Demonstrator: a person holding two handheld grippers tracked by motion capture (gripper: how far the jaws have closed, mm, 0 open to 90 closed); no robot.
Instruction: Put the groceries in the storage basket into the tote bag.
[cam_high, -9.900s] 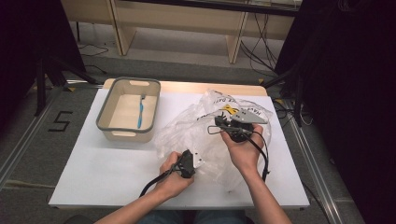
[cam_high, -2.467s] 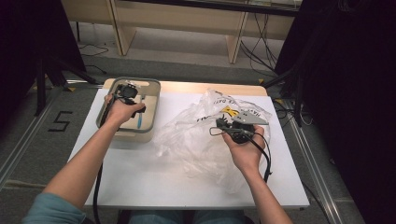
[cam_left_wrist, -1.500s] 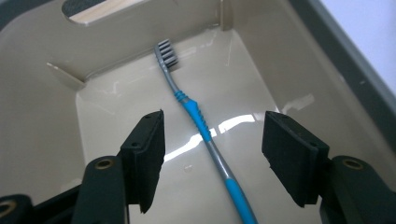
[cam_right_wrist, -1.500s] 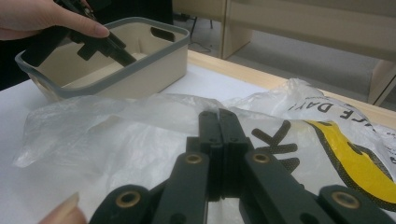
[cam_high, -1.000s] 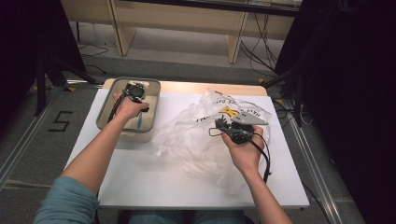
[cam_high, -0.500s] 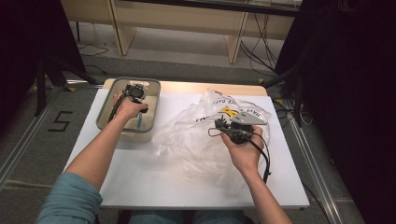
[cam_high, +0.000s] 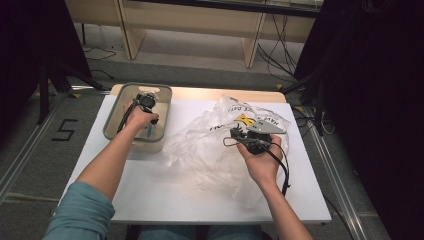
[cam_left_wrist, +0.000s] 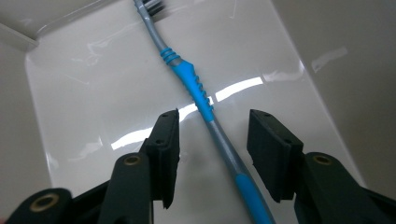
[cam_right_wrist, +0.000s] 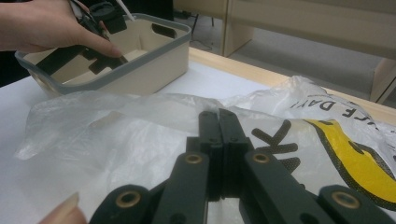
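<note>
Two grippers | left gripper (cam_left_wrist: 212, 140) closing astride toothbrush (cam_left_wrist: 201, 93) | right gripper (cam_right_wrist: 218, 122) together | white table (cam_high: 150, 185), grey floor (cam_high: 30, 165)

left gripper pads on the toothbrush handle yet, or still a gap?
Apart. Left gripper view: the toothbrush lies between the left gripper pads, which have just been closing, with bin floor visible on both sides of the handle.

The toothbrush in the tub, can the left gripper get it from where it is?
Probably yes. The left gripper is down inside the tub, and the toothbrush handle lies between its open fingers, which have just been closing. Nothing blocks it; the pads don't press on it yet.
</note>
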